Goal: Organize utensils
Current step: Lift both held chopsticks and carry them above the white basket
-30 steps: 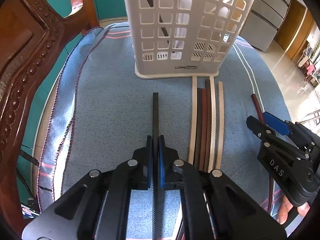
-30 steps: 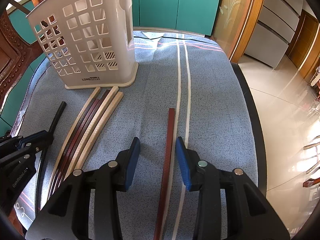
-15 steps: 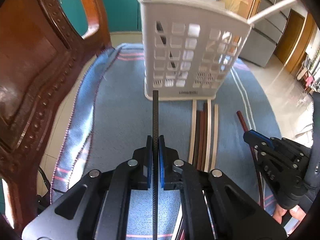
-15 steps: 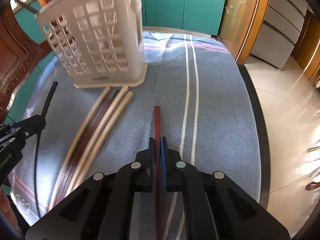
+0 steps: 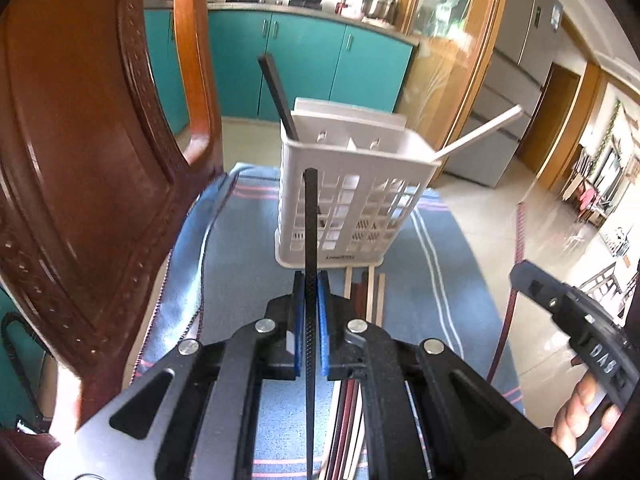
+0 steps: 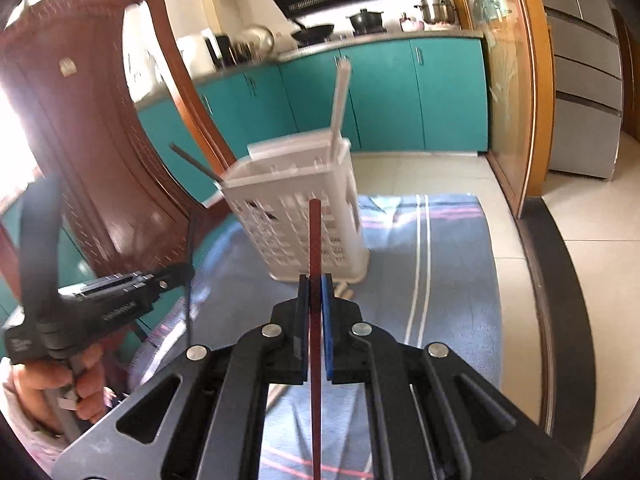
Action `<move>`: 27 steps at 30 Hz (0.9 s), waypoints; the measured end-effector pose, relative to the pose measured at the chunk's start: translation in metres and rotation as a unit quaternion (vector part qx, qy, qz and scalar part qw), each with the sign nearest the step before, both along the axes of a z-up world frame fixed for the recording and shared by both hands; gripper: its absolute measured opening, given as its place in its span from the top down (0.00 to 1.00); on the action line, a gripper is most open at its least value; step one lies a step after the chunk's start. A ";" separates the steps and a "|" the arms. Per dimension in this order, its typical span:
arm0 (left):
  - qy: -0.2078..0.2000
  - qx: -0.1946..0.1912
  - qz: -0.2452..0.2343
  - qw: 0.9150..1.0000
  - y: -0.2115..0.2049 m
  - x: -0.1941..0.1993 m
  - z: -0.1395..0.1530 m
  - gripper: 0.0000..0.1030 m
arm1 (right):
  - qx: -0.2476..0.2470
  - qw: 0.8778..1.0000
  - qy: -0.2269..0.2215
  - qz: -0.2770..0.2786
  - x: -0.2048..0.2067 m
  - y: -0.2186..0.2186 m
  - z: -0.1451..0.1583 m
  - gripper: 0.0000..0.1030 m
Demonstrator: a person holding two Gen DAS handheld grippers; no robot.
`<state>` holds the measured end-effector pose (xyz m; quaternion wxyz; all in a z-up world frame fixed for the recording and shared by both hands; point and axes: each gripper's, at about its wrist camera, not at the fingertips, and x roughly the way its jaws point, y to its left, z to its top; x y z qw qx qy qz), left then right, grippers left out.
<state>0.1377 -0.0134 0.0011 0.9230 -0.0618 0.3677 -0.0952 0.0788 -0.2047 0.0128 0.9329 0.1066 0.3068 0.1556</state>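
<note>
surface: blue striped cloth (image 5: 248, 272) | on it — white utensil basket (image 5: 352, 200), row of loose chopsticks (image 5: 370, 300) just beside its base

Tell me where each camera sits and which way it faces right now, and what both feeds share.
Left wrist: on the left claw, looking along its gripped black chopstick at the white basket; the right claw and fingers show at right.
Right wrist: on the right claw, looking along its red-brown chopstick at the basket; the left claw and hand show at left.
Shared: basket, blue cloth, teal cabinets.
</note>
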 end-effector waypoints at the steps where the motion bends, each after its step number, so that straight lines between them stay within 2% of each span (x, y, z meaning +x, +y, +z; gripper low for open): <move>1: -0.004 -0.002 0.000 1.000 0.002 -0.003 0.003 0.93 | 0.006 1.000 -0.009 0.003 -0.003 0.000 0.008 0.94; 12: -0.007 -0.013 0.015 1.000 0.018 -0.008 0.007 0.93 | 0.044 0.996 -0.077 0.017 0.002 0.015 0.084 0.94; 15: -0.013 -0.036 0.006 0.999 0.026 -0.005 0.020 0.93 | 0.046 0.994 -0.100 0.015 0.010 0.020 0.108 0.94; 19: -0.046 -0.080 0.000 0.996 0.051 0.000 0.066 0.93 | 0.061 0.989 -0.130 0.017 0.016 0.019 0.136 0.94; 23: -0.102 -0.090 0.021 0.990 0.067 0.003 0.110 0.93 | 0.083 0.984 -0.159 0.003 0.020 0.013 0.154 0.94; 27: -0.155 -0.119 0.038 0.980 0.074 0.008 0.145 0.93 | 0.091 0.974 -0.197 -0.061 0.021 0.001 0.162 0.94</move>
